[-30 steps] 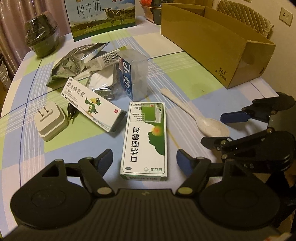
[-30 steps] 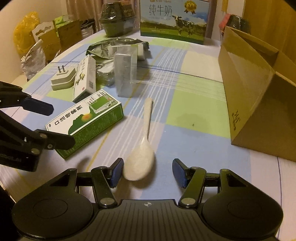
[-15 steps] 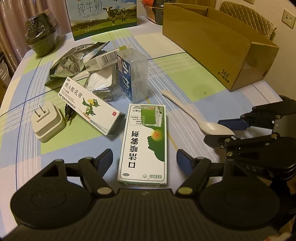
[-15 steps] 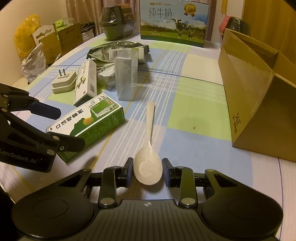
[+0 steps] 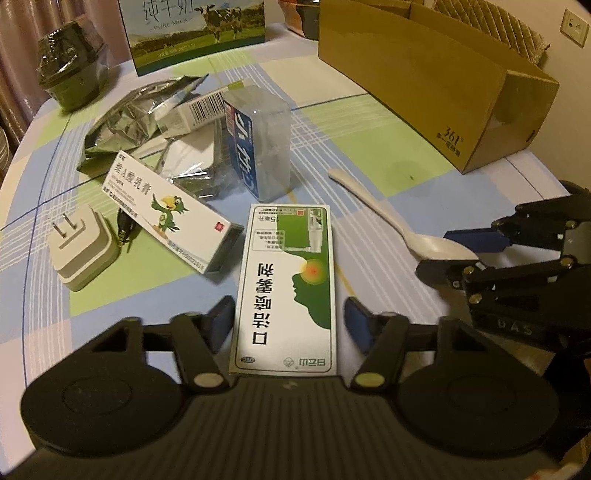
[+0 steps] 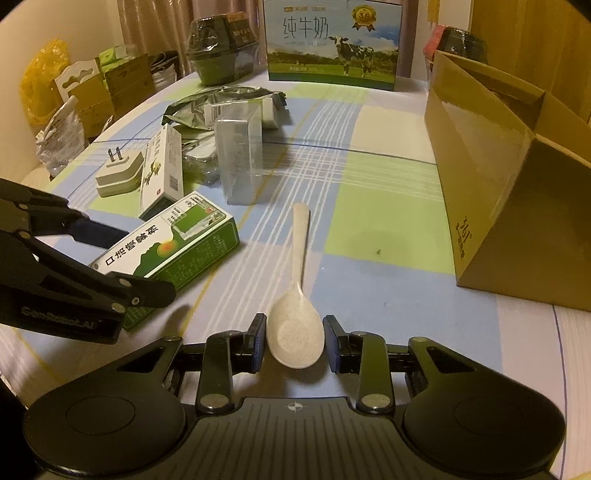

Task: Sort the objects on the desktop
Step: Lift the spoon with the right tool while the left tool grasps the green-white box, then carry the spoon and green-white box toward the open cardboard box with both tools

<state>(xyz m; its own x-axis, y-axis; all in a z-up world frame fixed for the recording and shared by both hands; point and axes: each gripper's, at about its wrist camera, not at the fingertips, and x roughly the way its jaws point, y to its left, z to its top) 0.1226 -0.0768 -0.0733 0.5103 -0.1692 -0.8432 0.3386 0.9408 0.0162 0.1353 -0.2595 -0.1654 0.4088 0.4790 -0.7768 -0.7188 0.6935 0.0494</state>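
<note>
We note the right claw (image 6: 294, 341) has clenched on the spoon (image 6: 295, 325) beside the cardboard box (image 6: 517, 184); left claw (image 5: 288, 325) (still released) has been narrowing around the green box (image 5: 286, 284): lifts next.

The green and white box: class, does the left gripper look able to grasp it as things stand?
Probably yes. The green and white box lies flat between the left gripper's fingers, which have just been closing; a gap shows at the right finger. Nothing lies on the box.

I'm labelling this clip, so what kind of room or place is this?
Probably a home dining or living room: a round table with a checked tablecloth, a gift box of milk, a padded chair and cartons stacked by the wall.
</note>
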